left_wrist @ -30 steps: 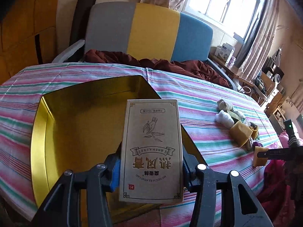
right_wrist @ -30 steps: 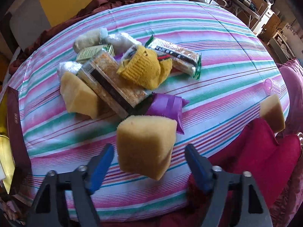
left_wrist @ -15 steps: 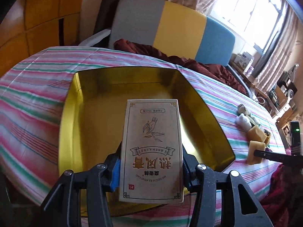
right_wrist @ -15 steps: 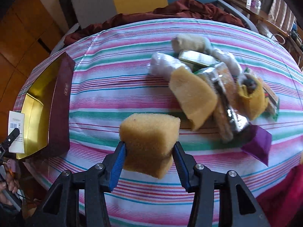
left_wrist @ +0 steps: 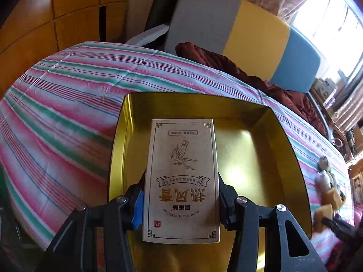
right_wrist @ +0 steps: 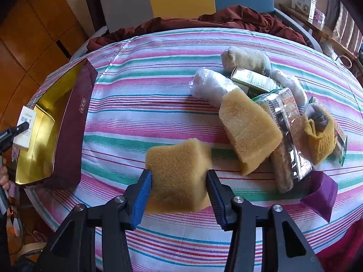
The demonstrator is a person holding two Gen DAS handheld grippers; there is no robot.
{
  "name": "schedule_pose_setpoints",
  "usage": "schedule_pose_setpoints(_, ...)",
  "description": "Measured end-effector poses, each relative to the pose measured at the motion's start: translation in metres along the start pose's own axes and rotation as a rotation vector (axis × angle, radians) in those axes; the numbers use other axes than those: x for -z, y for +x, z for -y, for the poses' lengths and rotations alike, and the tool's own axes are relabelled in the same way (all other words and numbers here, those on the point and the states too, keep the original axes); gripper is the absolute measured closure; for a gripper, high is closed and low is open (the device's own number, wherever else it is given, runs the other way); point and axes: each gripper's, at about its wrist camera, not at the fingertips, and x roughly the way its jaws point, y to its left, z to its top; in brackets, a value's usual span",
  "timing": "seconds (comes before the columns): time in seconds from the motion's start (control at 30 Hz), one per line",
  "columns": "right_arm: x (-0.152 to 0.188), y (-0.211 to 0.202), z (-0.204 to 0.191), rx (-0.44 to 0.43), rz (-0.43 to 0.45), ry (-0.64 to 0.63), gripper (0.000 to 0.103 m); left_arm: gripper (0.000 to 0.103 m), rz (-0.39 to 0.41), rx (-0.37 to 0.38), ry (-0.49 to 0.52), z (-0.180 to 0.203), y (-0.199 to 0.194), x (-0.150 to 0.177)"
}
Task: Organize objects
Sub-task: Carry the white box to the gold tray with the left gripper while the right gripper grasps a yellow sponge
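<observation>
My left gripper [left_wrist: 180, 201] is shut on a tan cardboard box [left_wrist: 182, 179] with Chinese print, held over the open gold-lined tray [left_wrist: 292, 158]. My right gripper [right_wrist: 179, 195] is shut on a yellow sponge [right_wrist: 178, 172], held above the striped tablecloth. In the right wrist view the tray [right_wrist: 70, 122] with its maroon outer wall lies at the far left, and the left gripper with the box [right_wrist: 23, 127] hovers over it. The tray's floor looks bare.
A pile lies right of the sponge: a second sponge [right_wrist: 249, 129], white rolls [right_wrist: 211, 86], a green box [right_wrist: 251, 79], a snack packet [right_wrist: 288, 136], a yellow sock [right_wrist: 320, 136], a purple packet [right_wrist: 322, 195]. A sofa [left_wrist: 249, 29] with a maroon cloth stands behind the table.
The right gripper shut on the sponge and swung left toward the tray. The left gripper with the box moved over the middle of the tray.
</observation>
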Motion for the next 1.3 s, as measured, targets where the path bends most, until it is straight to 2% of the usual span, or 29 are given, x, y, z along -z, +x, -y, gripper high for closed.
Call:
schedule_pose_setpoints(0.23, -0.003, 0.004, 0.0, -0.011, -0.003, 0.009, 0.054, 0.052, -0.045, -0.082, -0.005, -0.008, 0.042, -0.04)
schedule_pose_setpoints(0.7, -0.002, 0.003, 0.0, -0.004, -0.002, 0.001, 0.054, 0.051, -0.066, -0.194, 0.008, -0.009, 0.073, -0.05)
schedule_pose_setpoints(0.77, -0.003, 0.004, 0.0, -0.003, -0.002, 0.0, 0.054, 0.048, -0.065, -0.195, 0.013, -0.009, 0.072, -0.05)
schedule_pose_setpoints(0.93, -0.003, 0.004, 0.0, -0.002, -0.003, -0.001, 0.054, 0.034, -0.018, -0.175, 0.031, -0.001, 0.051, -0.047)
schedule_pose_setpoints(1.03, -0.002, 0.005, -0.001, 0.006, -0.001, -0.005, 0.054, 0.032, 0.048, -0.161, 0.058, 0.004, 0.023, -0.039)
schedule_pose_setpoints(1.17, -0.002, 0.005, -0.003, 0.017, 0.004, -0.013, 0.054, 0.023, 0.131, -0.13, 0.054, 0.002, -0.019, -0.011)
schedule_pose_setpoints(1.3, -0.001, 0.003, -0.007, 0.037, 0.01, -0.025, 0.054, 0.023, 0.188, -0.099, 0.042, -0.005, -0.054, 0.023)
